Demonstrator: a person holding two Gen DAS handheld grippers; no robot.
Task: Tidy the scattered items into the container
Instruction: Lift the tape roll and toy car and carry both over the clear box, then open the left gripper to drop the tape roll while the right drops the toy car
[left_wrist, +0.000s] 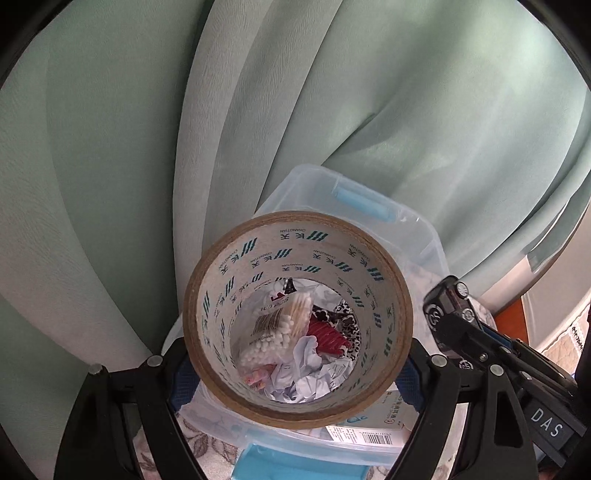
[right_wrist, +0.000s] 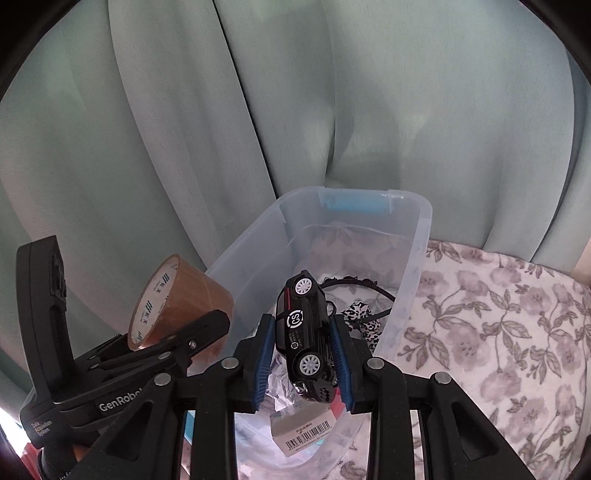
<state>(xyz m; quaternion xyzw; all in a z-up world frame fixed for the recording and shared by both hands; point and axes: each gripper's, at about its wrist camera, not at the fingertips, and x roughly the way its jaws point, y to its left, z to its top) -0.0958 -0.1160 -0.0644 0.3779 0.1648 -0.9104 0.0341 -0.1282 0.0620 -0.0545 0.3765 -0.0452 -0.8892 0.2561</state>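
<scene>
Both claws carry a load over the bin (right_wrist: 421, 236), a clear plastic box standing on a floral cloth (right_wrist: 498, 325) in front of a green curtain (right_wrist: 184, 110). The left claw (left_wrist: 295, 373) is clamped wide on a tape roll (left_wrist: 297, 317), gripped across its outer faces with the core pointing down into the bin; in the right wrist view the tape roll sits at the bin's left wall, near the rim. The right claw (right_wrist: 303, 354) is clamped on a toy car (right_wrist: 304, 336), pads on roof and underside, nose tilted down toward the near end of the bin. Already inside are a bag of cotton swabs (left_wrist: 273, 332), crumpled paper (left_wrist: 310, 365), a red item (left_wrist: 328, 338), a spotted cloth (right_wrist: 364, 321), a black hairband (right_wrist: 354, 284) and a barcoded box (right_wrist: 303, 428). The step in hand appears to be the release of both loads. Recommended procedure: 1) lower each claw until its load is below the rim; 2) shift the tape roll rightward, clear of the left wall, so it cannot catch on the rim and tip out; 3) open 1 claw at a time, car first, over the soft paper; 4) withdraw straight up, keeping the 2 claws apart.
</scene>
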